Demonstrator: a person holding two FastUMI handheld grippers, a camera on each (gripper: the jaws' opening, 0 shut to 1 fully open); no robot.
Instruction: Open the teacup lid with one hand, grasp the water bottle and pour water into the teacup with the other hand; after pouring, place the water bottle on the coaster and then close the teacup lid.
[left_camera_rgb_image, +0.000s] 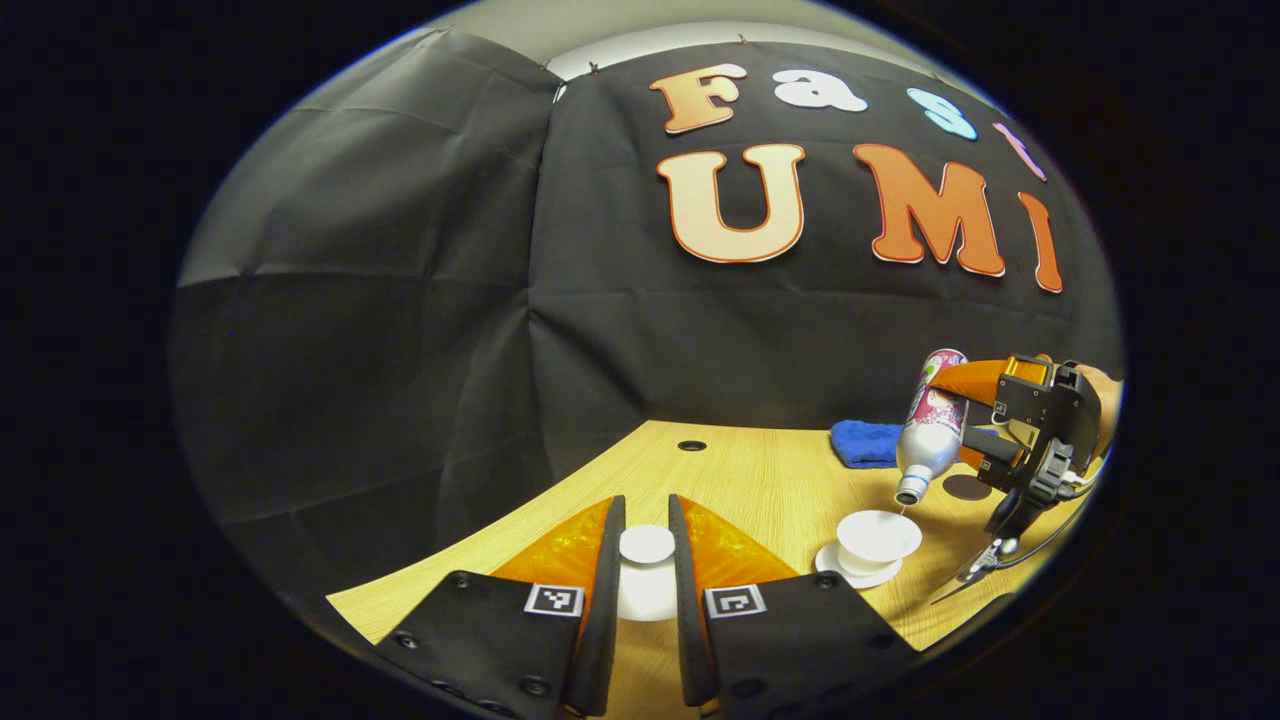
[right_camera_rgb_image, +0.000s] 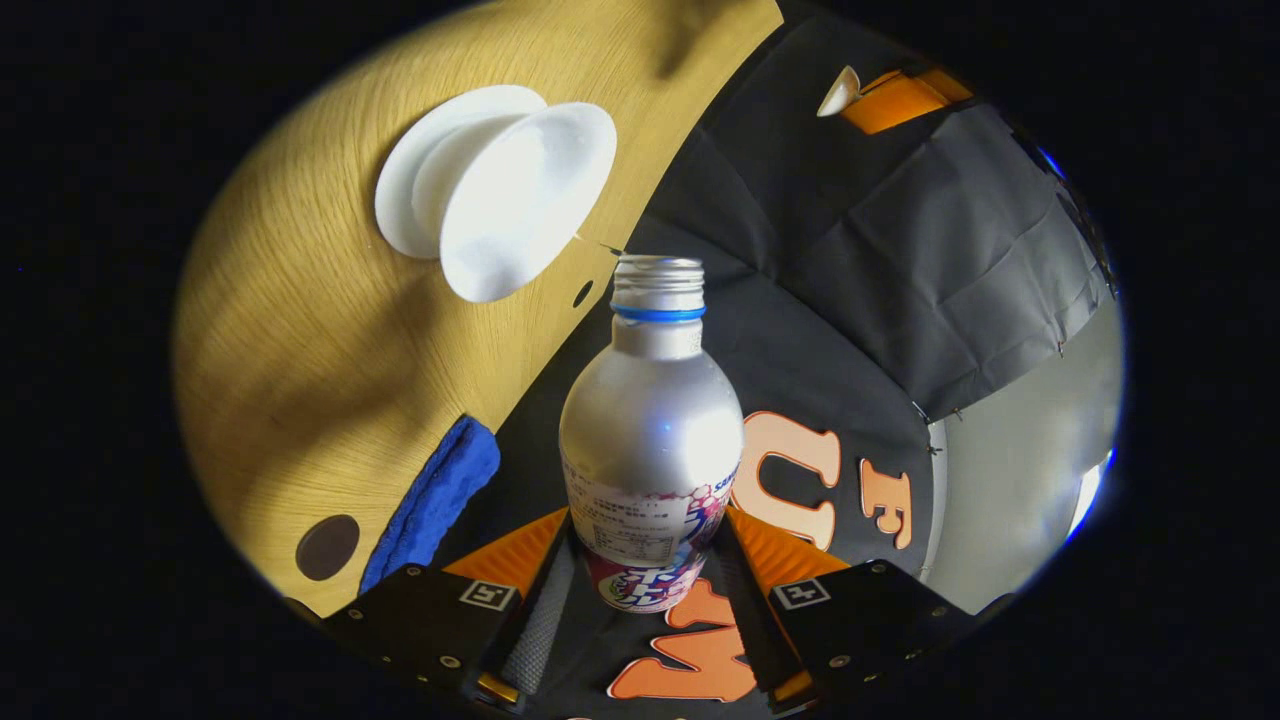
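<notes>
The left claw (left_camera_rgb_image: 647, 560) pinches the white teacup lid (left_camera_rgb_image: 646, 545) between both fingers, held above the wooden table (left_camera_rgb_image: 760, 480). The right claw (right_camera_rgb_image: 645, 590) grips the silver water bottle (right_camera_rgb_image: 650, 440) by its lower body and tips it mouth-down, a thin stream falling into the open white teacup (left_camera_rgb_image: 878, 538) on its saucer (left_camera_rgb_image: 845, 572). Just beyond lie a dark round coaster (left_camera_rgb_image: 966, 487) and a blue cloth (left_camera_rgb_image: 865, 443).

bottle (left_camera_rgb_image: 930, 428) tipped above teacup (left_camera_rgb_image: 878, 538), cloth (left_camera_rgb_image: 865, 443) behind
</notes>
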